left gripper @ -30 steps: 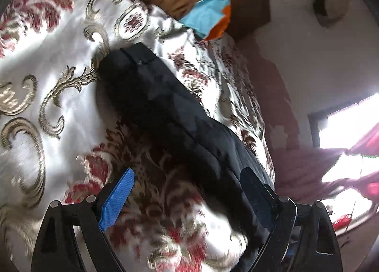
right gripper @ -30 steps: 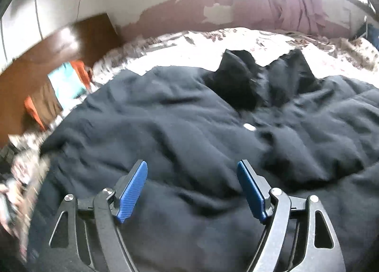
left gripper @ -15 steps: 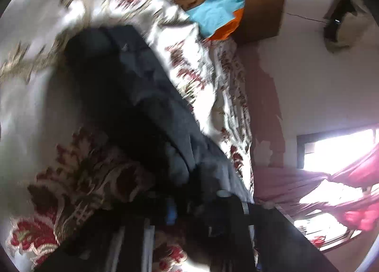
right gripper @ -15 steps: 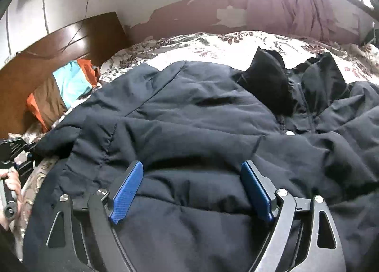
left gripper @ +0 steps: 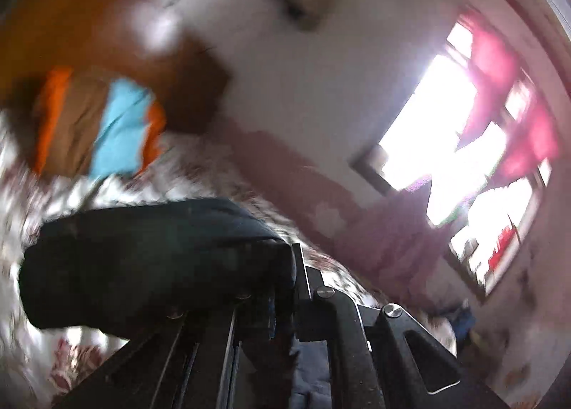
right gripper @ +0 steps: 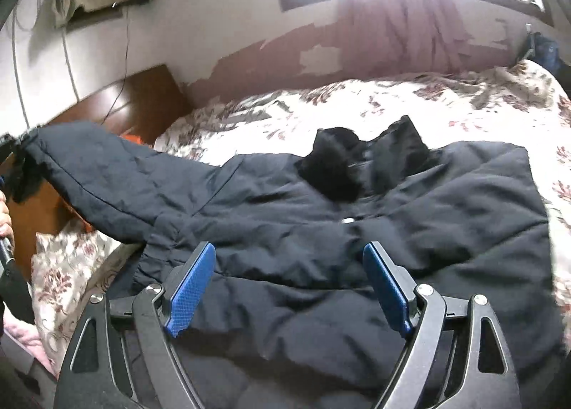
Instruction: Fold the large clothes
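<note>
Only the right wrist view shows the whole black jacket (right gripper: 321,230) spread on the floral bedspread (right gripper: 410,109) under the wide-open right gripper (right gripper: 289,287), while the left gripper (left gripper: 285,305) (open a second ago) now pinches its sleeve (right gripper: 107,173), lifted off the bed.

Black padded jacket (right gripper: 321,230) spread on the bed, one sleeve (right gripper: 107,180) lifted.

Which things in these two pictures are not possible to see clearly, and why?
- Left gripper pads, left wrist view: buried in the jacket sleeve.
- Pillow, left wrist view: motion blur.
- Jacket hem, right wrist view: cut off by the bottom edge, behind the right gripper.
</note>
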Demonstrator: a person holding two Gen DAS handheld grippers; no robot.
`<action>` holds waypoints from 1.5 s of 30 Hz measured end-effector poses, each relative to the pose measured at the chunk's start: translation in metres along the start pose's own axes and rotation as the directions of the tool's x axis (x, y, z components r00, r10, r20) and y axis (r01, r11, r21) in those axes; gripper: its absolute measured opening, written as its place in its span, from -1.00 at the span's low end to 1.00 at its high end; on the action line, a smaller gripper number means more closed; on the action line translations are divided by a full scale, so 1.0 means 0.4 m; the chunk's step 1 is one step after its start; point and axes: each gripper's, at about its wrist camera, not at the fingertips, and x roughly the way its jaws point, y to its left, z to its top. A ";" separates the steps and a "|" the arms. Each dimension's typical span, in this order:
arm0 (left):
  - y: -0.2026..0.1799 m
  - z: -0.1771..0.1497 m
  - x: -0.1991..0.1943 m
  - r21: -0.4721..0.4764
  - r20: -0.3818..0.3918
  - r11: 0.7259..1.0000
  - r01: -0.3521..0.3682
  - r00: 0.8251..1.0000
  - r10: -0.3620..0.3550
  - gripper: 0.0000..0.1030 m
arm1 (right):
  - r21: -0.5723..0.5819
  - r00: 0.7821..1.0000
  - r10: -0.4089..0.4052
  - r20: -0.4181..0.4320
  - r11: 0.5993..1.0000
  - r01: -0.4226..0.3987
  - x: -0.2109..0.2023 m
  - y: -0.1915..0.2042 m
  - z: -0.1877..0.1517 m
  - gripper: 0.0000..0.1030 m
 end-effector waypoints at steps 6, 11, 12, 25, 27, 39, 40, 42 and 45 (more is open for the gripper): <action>-0.270 -0.035 -0.006 0.148 -0.094 0.980 0.134 0.988 -0.121 -0.87 | 0.032 0.999 -0.041 0.013 0.999 0.041 -0.111 -0.129 -0.007 0.57; -0.427 -0.136 0.019 0.239 -0.214 0.941 0.240 0.958 -0.190 -0.87 | 0.068 0.996 -0.088 0.012 0.994 0.087 -0.186 -0.249 -0.030 0.57; -0.447 -0.159 0.028 0.250 -0.247 0.931 0.264 0.948 -0.202 -0.87 | 0.069 0.995 -0.097 0.007 0.993 0.097 -0.193 -0.263 -0.037 0.57; -0.530 -0.580 0.124 0.265 -0.652 0.857 0.441 0.737 -0.178 -0.87 | 0.129 0.985 -0.150 -0.084 0.979 0.159 -0.174 -0.411 -0.120 0.57; -0.529 -0.627 0.125 0.276 -0.690 0.844 0.460 0.706 -0.159 -0.87 | 0.140 0.985 -0.144 -0.092 0.978 0.156 -0.160 -0.418 -0.130 0.57; -0.461 -0.781 0.063 0.307 -0.825 0.793 0.527 0.562 -0.053 0.43 | 0.120 0.984 -0.154 -0.095 0.979 0.165 -0.155 -0.391 -0.149 0.58; -0.459 -0.785 0.044 0.325 -0.818 0.787 0.525 0.574 -0.045 0.50 | 0.121 0.983 -0.156 -0.095 0.979 0.166 -0.156 -0.386 -0.147 0.58; -0.456 -0.790 0.013 0.333 -0.818 0.773 0.540 0.573 -0.048 0.51 | 0.132 0.985 -0.148 -0.093 0.978 0.159 -0.159 -0.379 -0.146 0.58; -0.436 -0.771 -0.030 0.335 -0.810 0.774 0.537 0.584 -0.055 0.54 | 0.179 0.992 -0.095 -0.077 0.978 0.108 -0.175 -0.362 -0.141 0.58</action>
